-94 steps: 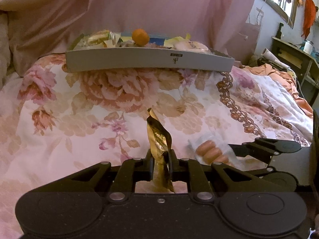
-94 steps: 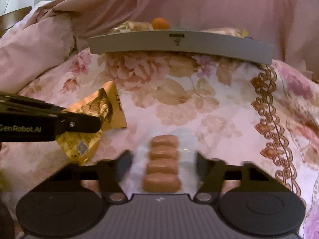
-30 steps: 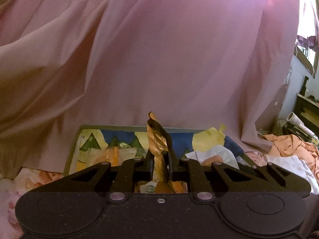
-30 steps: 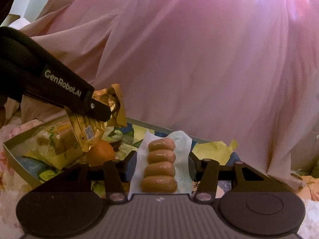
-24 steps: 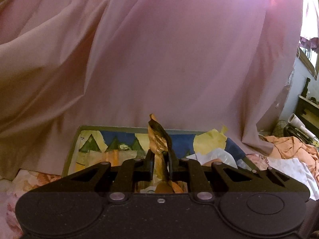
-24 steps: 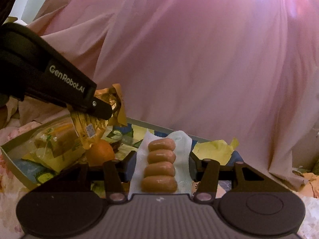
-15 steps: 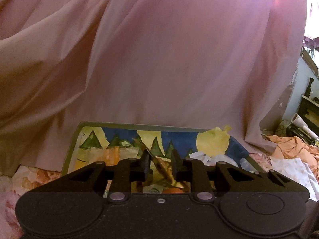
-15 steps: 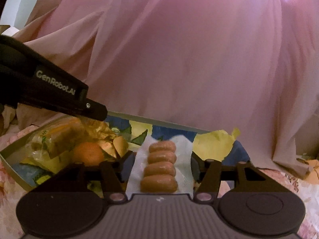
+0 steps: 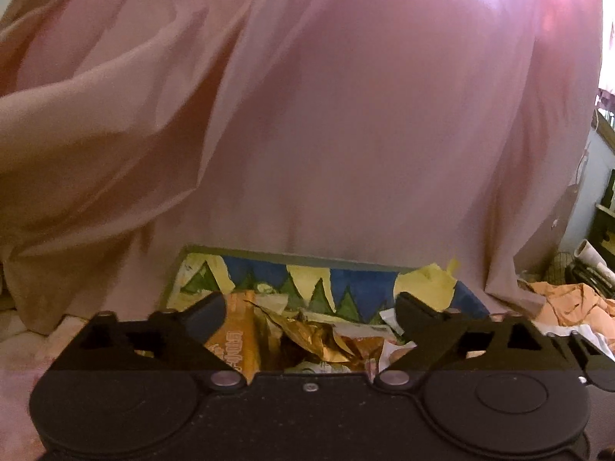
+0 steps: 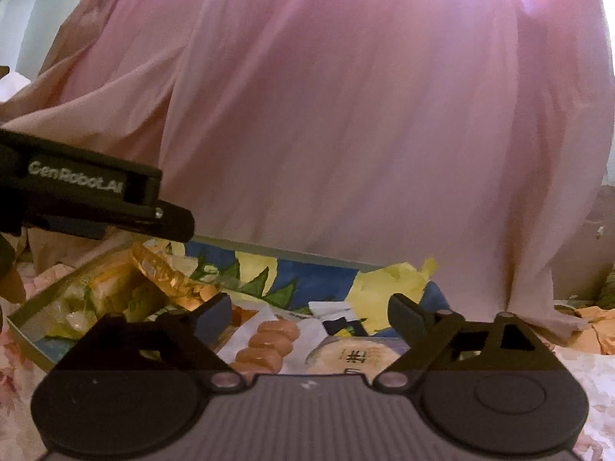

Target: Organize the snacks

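Observation:
A shallow grey box [image 9: 269,255] with a blue and yellow printed lining holds several snacks. My left gripper [image 9: 309,307] is open above it, and the gold foil packet [image 9: 307,332] lies loose in the box below the jaws. My right gripper [image 10: 309,309] is open too, and the clear pack of small sausages [image 10: 267,340] lies in the box [image 10: 292,257] beneath it. The left gripper's finger [image 10: 115,207] crosses the right wrist view at the left, over the gold packet [image 10: 169,274].
A pink curtain [image 9: 307,115] hangs right behind the box. A wrapped sandwich [image 10: 100,288] and a round white pack [image 10: 346,353] lie in the box. The flowered bedspread [image 10: 584,376] surrounds it. Orange cloth [image 9: 565,299] and furniture stand at the right.
Both grippers have opened. The gold packet has dropped from the left jaws into the box, and the sausage pack has dropped from the right jaws into the box.

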Motion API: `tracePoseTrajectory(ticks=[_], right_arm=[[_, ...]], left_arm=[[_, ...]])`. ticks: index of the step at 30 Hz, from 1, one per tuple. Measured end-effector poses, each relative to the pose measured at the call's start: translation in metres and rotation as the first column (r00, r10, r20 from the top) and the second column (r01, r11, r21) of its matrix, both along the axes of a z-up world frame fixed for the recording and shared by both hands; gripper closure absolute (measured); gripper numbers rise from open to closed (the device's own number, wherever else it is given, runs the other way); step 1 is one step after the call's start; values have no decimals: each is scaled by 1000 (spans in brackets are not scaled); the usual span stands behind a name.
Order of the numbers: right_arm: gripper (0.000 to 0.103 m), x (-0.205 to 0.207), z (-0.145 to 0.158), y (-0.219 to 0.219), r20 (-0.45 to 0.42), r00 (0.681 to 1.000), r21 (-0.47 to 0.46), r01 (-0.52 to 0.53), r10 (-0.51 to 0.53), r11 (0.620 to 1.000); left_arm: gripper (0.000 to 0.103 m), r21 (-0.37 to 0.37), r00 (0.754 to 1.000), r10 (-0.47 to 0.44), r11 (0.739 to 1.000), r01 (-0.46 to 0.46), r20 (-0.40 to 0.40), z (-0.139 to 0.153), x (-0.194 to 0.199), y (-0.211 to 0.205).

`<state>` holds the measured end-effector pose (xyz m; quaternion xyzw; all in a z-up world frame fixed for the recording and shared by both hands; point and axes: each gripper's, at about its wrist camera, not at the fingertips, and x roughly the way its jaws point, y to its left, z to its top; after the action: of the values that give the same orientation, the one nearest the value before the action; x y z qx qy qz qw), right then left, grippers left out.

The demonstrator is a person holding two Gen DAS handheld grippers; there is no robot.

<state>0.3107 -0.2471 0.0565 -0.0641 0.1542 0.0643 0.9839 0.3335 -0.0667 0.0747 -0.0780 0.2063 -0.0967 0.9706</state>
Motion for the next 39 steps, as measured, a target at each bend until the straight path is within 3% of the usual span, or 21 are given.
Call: tracePoseTrajectory(ticks=[6,20,39], right_arm=[[0,-15,15,-11,15,1000,35,13,-13,999],[0,-47,40,-24,47,999,72,22,-26,997],[0,-117,58,-35,98,994,143,32,-46,989]], left_arm=[[1,-5,999,24,1000,-24,27,10,-16,7],[1,55,991,117,991,-121,68,21,-55,17],[1,38,976,162,985,-169,142,25,-135,32]])
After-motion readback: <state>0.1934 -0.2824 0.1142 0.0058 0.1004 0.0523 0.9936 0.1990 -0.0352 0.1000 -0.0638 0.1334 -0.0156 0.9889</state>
